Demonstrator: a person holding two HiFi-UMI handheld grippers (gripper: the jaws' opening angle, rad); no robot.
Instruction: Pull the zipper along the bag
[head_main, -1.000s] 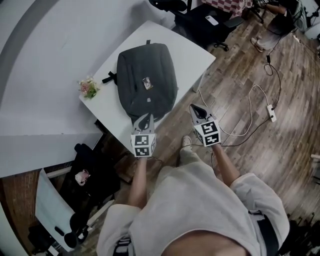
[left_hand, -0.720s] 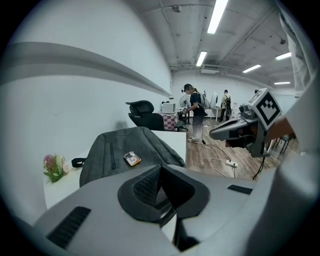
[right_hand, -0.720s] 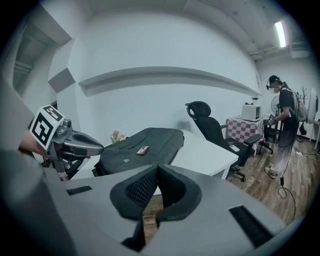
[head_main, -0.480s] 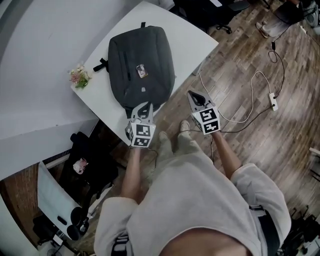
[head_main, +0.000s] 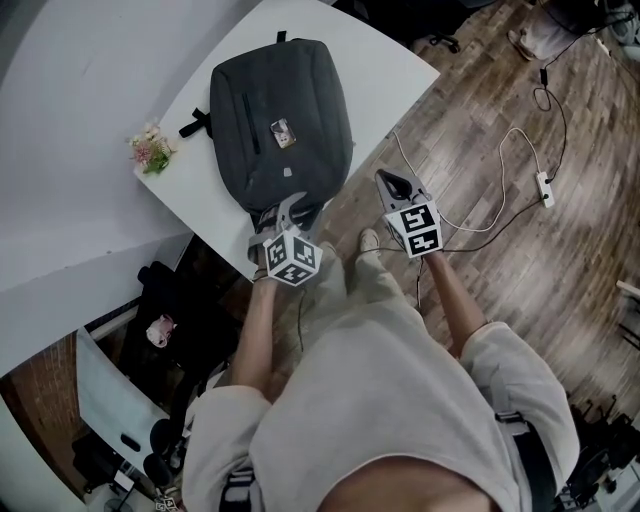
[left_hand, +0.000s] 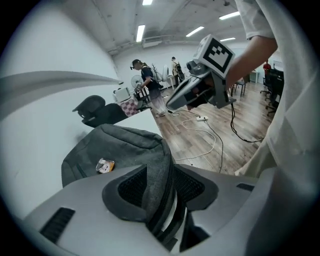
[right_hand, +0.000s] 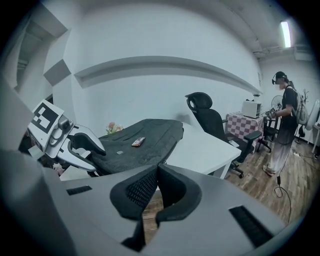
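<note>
A dark grey backpack (head_main: 280, 120) lies flat on the white table (head_main: 390, 70), with a small tag (head_main: 281, 131) on top. My left gripper (head_main: 283, 212) is at the bag's near edge. In the left gripper view its jaws (left_hand: 160, 175) have just been opening, and the bag's zippered seam (left_hand: 159, 165) runs up between the pads. My right gripper (head_main: 392, 185) hovers over the floor, right of the bag's near corner. Its jaws (right_hand: 156, 172) are shut with nothing between them.
A small bunch of flowers (head_main: 150, 150) sits at the table's left edge. A white cable and power strip (head_main: 545, 185) lie on the wooden floor to the right. Black office chairs (right_hand: 207, 117) stand beyond the table, and a person (right_hand: 285, 120) stands far off.
My left gripper has dropped onto the bag's near edge, rolled, and gone from shut to open around the seam. The right gripper has sunk slightly and stays shut.
</note>
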